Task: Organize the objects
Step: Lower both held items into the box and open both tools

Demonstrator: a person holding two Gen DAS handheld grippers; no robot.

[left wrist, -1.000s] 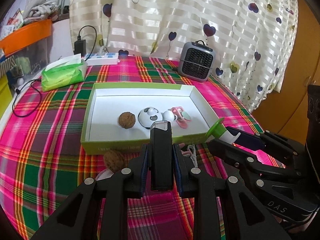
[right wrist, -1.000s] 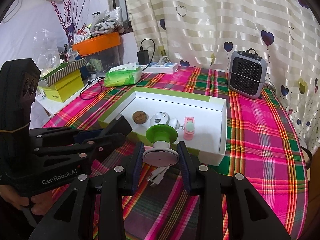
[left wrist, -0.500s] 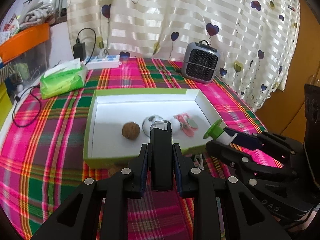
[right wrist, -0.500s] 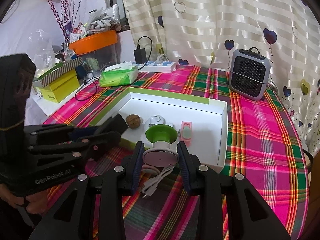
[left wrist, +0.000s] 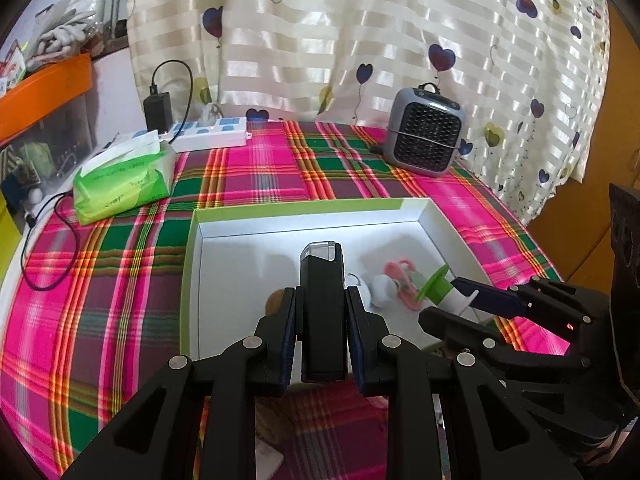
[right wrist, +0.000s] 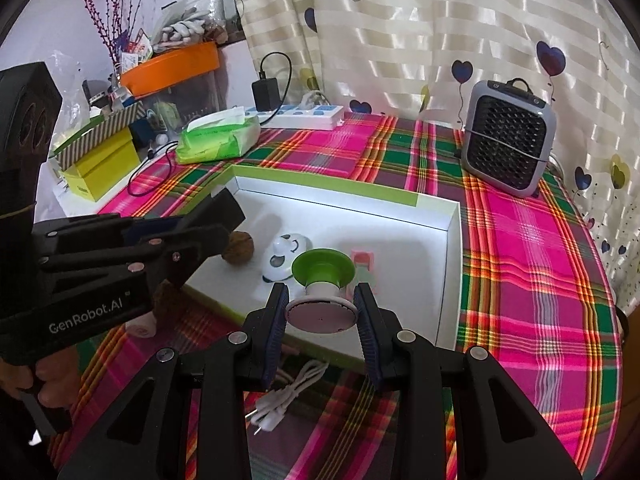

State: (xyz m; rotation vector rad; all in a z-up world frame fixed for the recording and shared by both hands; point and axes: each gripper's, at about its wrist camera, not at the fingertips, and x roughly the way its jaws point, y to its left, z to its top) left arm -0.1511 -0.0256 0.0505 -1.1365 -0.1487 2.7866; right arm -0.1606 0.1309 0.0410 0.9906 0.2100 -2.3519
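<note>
The left claw [left wrist: 322, 312] pinched a black lighter [left wrist: 322, 304] upright above the near wall of the green-rimmed box [left wrist: 188, 280]. The right claw [right wrist: 322, 314] pinched a green-and-white suction cup [right wrist: 322, 280] over the box's near edge. The far half of the box floor stood free. The lighter partly hid a walnut [right wrist: 239, 249]; a white cable [right wrist: 292, 394] lay on the bench [right wrist: 532, 280], partly behind the right claw.

We're in a lived-in home room here: heart-print curtains [right wrist: 460, 20] hang behind a plaid-clothed surface [right wrist: 520, 248]. A small heater [right wrist: 507, 142], tissue pack [right wrist: 218, 136] and power strip [right wrist: 306, 115] sit about.
</note>
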